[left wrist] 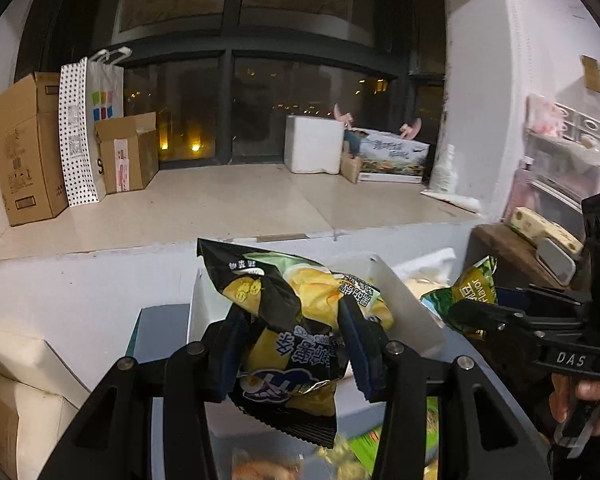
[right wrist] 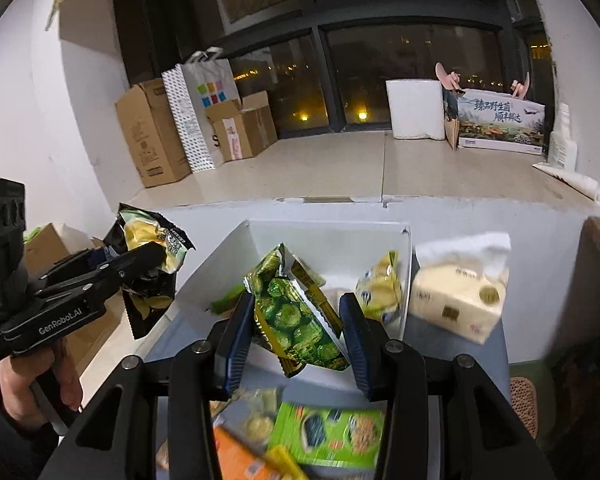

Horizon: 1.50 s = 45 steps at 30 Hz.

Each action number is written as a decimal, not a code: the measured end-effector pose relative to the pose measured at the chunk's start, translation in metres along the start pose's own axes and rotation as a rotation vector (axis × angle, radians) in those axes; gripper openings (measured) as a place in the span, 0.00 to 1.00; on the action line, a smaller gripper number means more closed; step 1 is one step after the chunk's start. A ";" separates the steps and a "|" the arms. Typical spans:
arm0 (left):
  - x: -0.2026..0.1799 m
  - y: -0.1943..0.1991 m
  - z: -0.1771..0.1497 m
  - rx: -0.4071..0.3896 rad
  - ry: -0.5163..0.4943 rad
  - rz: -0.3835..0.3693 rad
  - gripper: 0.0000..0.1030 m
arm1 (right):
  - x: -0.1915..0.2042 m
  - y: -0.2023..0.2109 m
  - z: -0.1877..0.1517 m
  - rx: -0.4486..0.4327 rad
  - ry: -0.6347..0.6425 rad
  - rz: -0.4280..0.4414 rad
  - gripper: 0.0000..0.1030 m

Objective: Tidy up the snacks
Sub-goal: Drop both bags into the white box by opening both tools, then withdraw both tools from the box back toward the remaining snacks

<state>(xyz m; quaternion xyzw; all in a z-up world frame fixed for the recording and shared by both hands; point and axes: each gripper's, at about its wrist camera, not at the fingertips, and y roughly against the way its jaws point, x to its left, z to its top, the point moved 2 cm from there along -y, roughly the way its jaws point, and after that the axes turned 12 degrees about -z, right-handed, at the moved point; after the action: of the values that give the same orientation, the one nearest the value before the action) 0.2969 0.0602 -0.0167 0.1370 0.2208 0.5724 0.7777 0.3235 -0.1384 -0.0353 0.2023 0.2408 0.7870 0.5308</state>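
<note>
Chips, two bags, both up in the air at once. Left gripper (left wrist: 296, 344) clamped on the black-and-yellow chip bag (left wrist: 288, 320), pinched around its crumpled middle, held just above and in front of the white box (left wrist: 404, 304). Right gripper (right wrist: 296, 336) clenched on the green snack bag (right wrist: 296, 312), tilted, hanging over the same white box's open mouth.

Handling guess: both puffy, featherlight, crinkly foil, slippery too. Easy to crush what's inside, so no hard squeeze. Best bite probably on the crimped seam or a corner fold, not the air-filled belly, though the belly is what's pinched right now. Likely to swing and twist when carried fast.

Already in the box: a small yellow packet (right wrist: 380, 292) against the right wall, something green at the left edge, too blurry to name.

Around it: tissue pack (right wrist: 456, 300) just beside the box on the right, close enough to get bumped. Green carton (right wrist: 328, 436) and an orange one (right wrist: 236, 460) down below on the table, blurred. Cardboard boxes (right wrist: 148, 136) and a dotted paper bag (right wrist: 188, 116) well back on the window ledge, no bother. Main worry: two grippers crowding one box opening.
</note>
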 end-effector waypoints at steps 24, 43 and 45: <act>0.036 -0.049 -0.029 0.122 0.098 0.040 1.00 | -0.027 -0.030 0.002 0.022 -0.055 -0.025 1.00; -0.091 0.125 -0.128 0.003 -0.021 -0.094 1.00 | -0.037 0.108 -0.140 -0.039 -0.065 0.091 1.00; -0.098 0.134 -0.144 -0.001 -0.015 -0.095 1.00 | -0.043 0.109 -0.155 -0.032 -0.094 0.113 1.00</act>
<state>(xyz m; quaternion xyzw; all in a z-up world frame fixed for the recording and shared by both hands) 0.0895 0.0026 -0.0602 0.1304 0.2209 0.5338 0.8057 0.1695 -0.2383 -0.0975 0.2438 0.1914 0.8090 0.4994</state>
